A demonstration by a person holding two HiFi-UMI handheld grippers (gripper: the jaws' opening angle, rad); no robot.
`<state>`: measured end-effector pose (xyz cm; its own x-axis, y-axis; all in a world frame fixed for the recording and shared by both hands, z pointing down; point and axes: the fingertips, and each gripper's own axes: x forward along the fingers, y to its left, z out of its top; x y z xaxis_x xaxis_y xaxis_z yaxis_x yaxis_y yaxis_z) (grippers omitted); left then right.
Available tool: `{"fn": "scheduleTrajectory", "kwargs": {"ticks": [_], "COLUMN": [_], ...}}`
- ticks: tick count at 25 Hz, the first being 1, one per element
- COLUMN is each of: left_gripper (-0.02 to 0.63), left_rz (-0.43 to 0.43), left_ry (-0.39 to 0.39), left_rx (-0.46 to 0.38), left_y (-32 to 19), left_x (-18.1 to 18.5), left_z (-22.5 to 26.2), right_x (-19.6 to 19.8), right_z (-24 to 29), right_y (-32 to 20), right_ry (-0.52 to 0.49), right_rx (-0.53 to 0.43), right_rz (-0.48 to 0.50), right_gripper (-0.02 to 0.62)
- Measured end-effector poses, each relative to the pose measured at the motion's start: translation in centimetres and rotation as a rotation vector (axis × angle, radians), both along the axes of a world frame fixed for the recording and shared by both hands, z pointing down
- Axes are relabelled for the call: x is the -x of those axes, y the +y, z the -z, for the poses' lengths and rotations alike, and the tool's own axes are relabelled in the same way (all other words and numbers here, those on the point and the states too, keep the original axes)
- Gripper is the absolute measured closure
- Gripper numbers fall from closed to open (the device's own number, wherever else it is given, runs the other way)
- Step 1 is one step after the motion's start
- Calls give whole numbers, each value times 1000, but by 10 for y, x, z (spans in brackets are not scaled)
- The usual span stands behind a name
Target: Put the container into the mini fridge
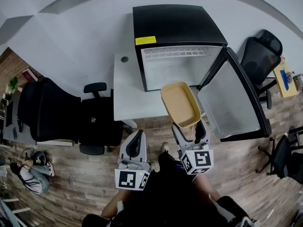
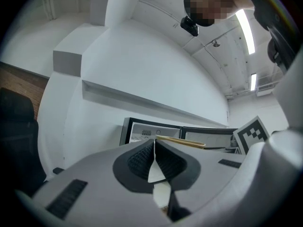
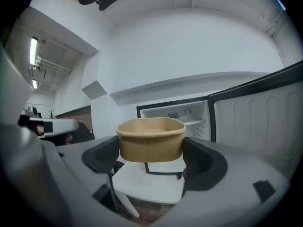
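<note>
The black mini fridge (image 1: 177,27) stands on a white table (image 1: 125,93), its door (image 1: 236,103) swung wide open to the right and its white inside bare. A tan, empty, open-topped container (image 1: 180,103) hangs in the air just before the fridge opening, with my right gripper (image 1: 189,126) shut on its near end. In the right gripper view the container (image 3: 150,138) sits between the pads, with the fridge (image 3: 175,115) straight ahead. My left gripper (image 1: 138,137) is shut and empty, lower left of the container; its closed jaws (image 2: 154,148) point at the fridge (image 2: 142,131).
A black office chair (image 1: 94,122) and a larger dark chair (image 1: 47,110) stand left of the table. Another black chair (image 1: 260,56) is behind the open door. The floor is wood planks. The open door blocks the right side.
</note>
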<state>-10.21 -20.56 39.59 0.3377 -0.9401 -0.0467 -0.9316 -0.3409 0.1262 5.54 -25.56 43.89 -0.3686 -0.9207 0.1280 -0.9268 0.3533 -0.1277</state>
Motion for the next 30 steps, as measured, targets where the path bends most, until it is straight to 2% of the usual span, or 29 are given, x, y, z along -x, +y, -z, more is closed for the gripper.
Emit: {"fn": "scheduleTrajectory", "kwargs": {"ticks": [8,14,30], "left_gripper": [591,591,591], "left_rz": [70,95,34], "left_ry": [-7,-9,5], "left_rx": [-9,-16,-39], "left_y": [-71,-101,-176], "left_x": [-15,-11,31], "left_z": [11,18,20], "right_x": [-4,2,37], "right_z": [-5,-3,-13], "right_y": [-102,-171,-302], "right_ry": [23,45,74], "right_rx": [-5,-20,-4], "right_rz": [53,24,-120], "right_gripper": [171,172,172]}}
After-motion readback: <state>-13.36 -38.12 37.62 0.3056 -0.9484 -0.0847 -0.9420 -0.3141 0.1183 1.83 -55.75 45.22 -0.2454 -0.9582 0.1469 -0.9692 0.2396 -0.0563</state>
